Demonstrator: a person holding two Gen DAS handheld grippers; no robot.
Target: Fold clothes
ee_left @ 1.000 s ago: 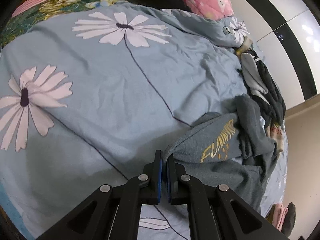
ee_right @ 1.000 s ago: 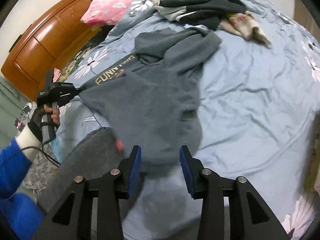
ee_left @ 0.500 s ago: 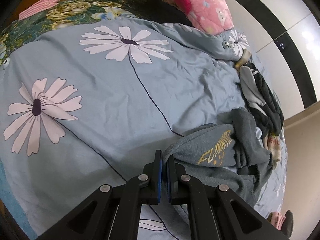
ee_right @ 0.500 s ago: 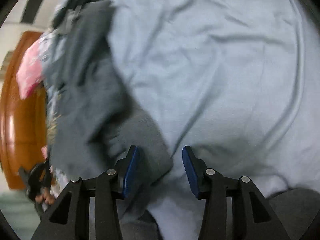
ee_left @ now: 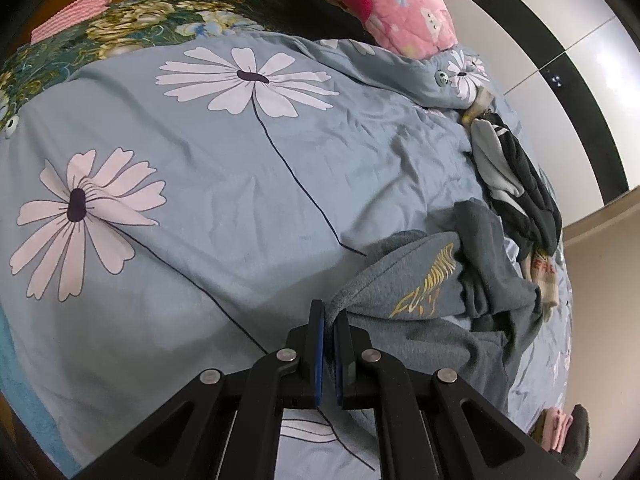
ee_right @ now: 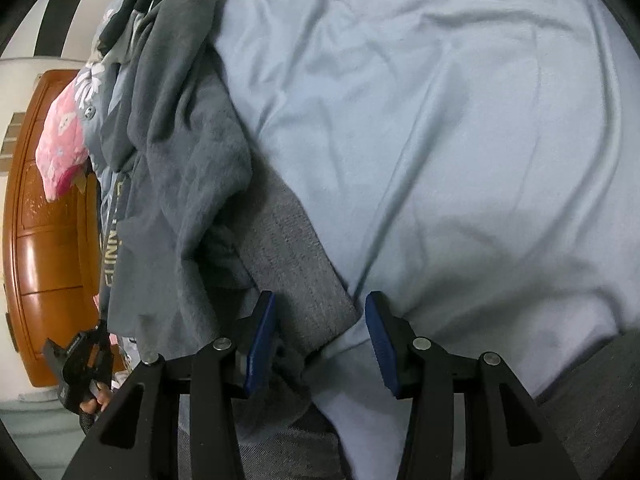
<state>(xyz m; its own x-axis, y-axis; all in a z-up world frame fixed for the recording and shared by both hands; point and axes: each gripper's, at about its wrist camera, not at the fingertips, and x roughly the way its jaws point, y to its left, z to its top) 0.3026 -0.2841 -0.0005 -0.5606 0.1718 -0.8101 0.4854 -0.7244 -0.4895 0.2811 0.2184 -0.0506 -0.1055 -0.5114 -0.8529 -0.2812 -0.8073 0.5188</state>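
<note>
Left wrist view: low over the bed (ee_left: 224, 184), facing across the bedspread toward the pink pillow (ee_left: 396, 4). Right wrist view: close above the bed's near edge, rotated. Shared: grey sweatshirt (ee_left: 424, 280) (ee_right: 188, 168), pillow (ee_right: 60, 140).

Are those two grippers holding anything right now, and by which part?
The left gripper pinches the grey sweatshirt by a ribbed edge. The right gripper is open around the sweatshirt's ribbed hem, gripping nothing.

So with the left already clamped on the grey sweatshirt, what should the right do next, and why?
Probably close the right gripper on the ribbed hem, which lies between its open jaws. The left gripper is shut on the grey sweatshirt, so a second grip would let it be spread.
</note>
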